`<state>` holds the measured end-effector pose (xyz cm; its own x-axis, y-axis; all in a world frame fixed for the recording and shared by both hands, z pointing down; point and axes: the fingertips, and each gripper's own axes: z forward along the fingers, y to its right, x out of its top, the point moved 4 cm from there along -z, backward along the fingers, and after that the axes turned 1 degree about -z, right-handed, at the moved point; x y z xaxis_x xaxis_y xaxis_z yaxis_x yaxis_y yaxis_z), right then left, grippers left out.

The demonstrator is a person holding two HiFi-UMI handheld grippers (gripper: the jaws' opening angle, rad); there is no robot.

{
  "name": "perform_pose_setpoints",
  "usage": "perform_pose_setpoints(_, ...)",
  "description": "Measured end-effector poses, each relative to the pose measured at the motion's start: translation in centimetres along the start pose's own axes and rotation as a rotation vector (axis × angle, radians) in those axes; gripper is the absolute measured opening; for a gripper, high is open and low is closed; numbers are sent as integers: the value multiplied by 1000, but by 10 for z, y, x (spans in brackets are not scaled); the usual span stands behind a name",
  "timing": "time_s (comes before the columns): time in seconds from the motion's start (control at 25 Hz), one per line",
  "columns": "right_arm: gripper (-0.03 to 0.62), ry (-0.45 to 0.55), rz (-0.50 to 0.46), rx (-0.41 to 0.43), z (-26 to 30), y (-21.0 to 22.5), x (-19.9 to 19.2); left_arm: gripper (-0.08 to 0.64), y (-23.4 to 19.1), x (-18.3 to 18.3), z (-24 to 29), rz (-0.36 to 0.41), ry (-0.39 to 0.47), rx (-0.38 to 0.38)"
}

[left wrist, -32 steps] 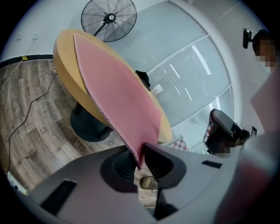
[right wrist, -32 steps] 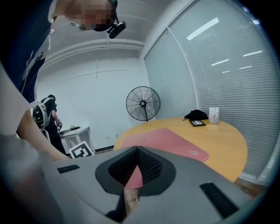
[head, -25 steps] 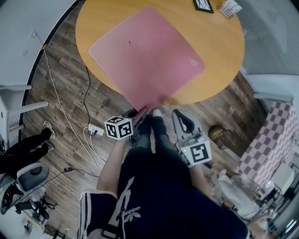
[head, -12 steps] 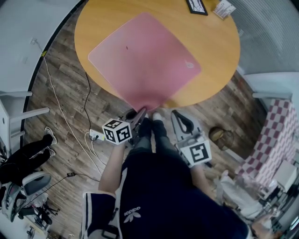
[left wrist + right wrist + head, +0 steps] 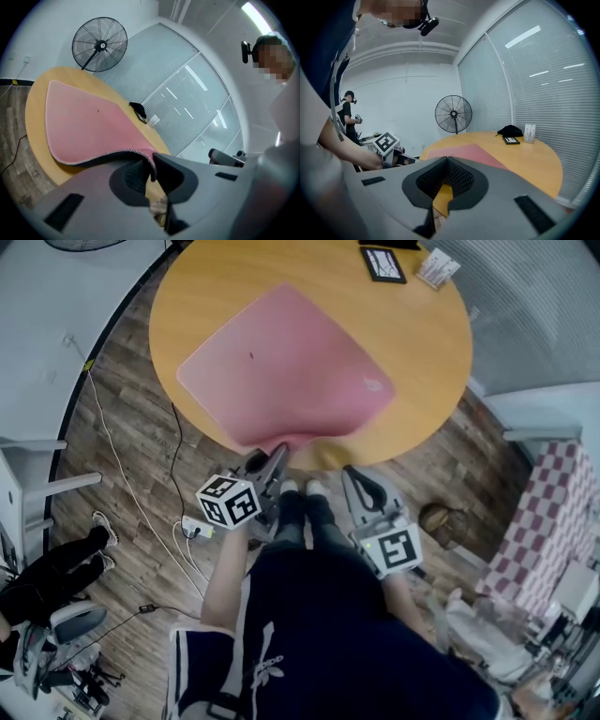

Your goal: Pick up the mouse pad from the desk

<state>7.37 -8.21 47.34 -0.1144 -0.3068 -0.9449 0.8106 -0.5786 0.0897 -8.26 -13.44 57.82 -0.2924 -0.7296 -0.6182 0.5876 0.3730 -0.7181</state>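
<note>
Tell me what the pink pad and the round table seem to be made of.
Pad: soft, matte pink cloth over what looks like a dark backing, probably rubber. Its corner bends limply and the edge looks stitched.
Table: smooth yellowish wood or wood-look laminate with a slight sheen. The pictures don't show which.

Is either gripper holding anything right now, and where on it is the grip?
The left gripper is clamped on the pink mouse pad at its near corner. The right gripper holds nothing.
</note>
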Motion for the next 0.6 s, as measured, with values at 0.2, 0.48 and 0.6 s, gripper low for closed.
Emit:
perform_pose_setpoints(0.2, 3, 13, -3, -9, 1, 4, 7, 21, 3, 30, 9, 48, 38, 17)
perform_pose_setpoints(0.48, 3, 37, 2, -56, 1, 14, 21, 21, 1, 61, 20, 110, 64, 38)
perform_pose_setpoints(0.6, 3, 55, -3, -90, -1, 22, 29, 21, 1, 77, 26, 137, 78, 39)
